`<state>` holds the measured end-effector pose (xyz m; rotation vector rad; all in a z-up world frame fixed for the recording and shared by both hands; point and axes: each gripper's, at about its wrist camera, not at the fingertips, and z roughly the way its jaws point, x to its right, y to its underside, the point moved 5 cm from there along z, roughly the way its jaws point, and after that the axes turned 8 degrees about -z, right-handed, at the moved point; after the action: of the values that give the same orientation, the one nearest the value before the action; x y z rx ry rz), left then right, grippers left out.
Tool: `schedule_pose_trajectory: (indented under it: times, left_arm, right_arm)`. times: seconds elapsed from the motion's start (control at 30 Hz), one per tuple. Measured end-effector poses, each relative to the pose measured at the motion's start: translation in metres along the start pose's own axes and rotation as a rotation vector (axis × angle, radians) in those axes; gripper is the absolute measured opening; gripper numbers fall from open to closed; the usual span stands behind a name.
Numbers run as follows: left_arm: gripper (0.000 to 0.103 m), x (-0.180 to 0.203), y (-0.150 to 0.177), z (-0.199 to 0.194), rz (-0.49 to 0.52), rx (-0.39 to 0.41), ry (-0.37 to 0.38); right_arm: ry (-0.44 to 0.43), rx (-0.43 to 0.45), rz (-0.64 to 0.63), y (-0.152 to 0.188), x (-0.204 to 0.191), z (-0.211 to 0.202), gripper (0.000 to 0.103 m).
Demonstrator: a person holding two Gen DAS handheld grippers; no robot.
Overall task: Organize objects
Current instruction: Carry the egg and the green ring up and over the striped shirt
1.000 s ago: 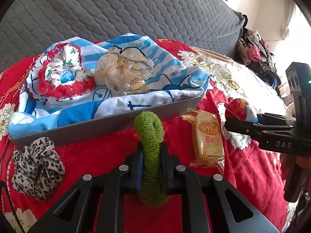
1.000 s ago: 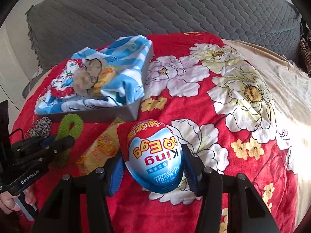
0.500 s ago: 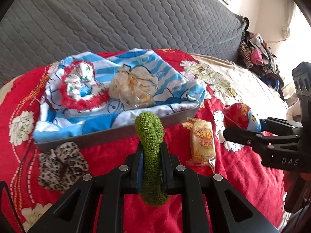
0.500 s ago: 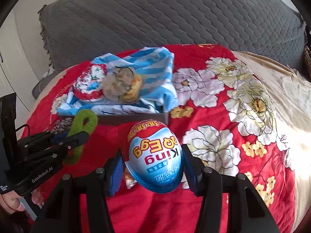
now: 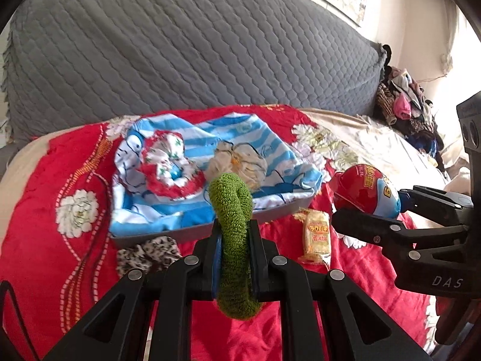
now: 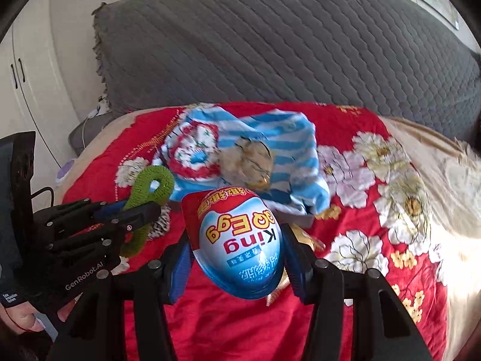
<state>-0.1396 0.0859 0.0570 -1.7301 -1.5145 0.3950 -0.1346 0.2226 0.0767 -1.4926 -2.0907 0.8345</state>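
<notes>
My left gripper (image 5: 233,234) is shut on a green knitted scrunchie (image 5: 233,210), held above the red blanket in front of the grey tray (image 5: 279,215); it also shows in the right wrist view (image 6: 144,201). My right gripper (image 6: 237,249) is shut on a red and blue King Egg toy egg (image 6: 240,240), held above the blanket right of the tray; the egg shows in the left wrist view (image 5: 368,191). The tray is lined with a blue striped cloth (image 5: 258,138) and holds a red and white scrunchie (image 5: 168,165) and a cream scrunchie (image 5: 240,162).
A leopard print scrunchie (image 5: 144,255) lies on the blanket by the tray's near left corner. A yellow snack packet (image 5: 315,236) lies right of the tray. A grey quilted sofa back (image 5: 180,54) stands behind. A clothes pile (image 5: 405,108) sits far right.
Both grippers have risen and drawn back from the tray with their objects still held; the tray and loose items now look smaller and farther away.
</notes>
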Motion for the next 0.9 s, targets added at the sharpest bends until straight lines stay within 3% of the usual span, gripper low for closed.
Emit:
schedule_pose_trajectory:
  times: [0.47,0.9]
  left_arm:
    - [0.016,-0.025,-0.03,-0.035,-0.031,0.058,-0.048]
    - [0.016,-0.045,-0.05,-0.02,-0.059,0.056,-0.066]
  right_arm:
    - [0.0,0.04,-0.03,-0.038,-0.032,-0.015,0.054]
    - [-0.007,0.041,-0.039,-0.066,-0.033,0.005,0.054]
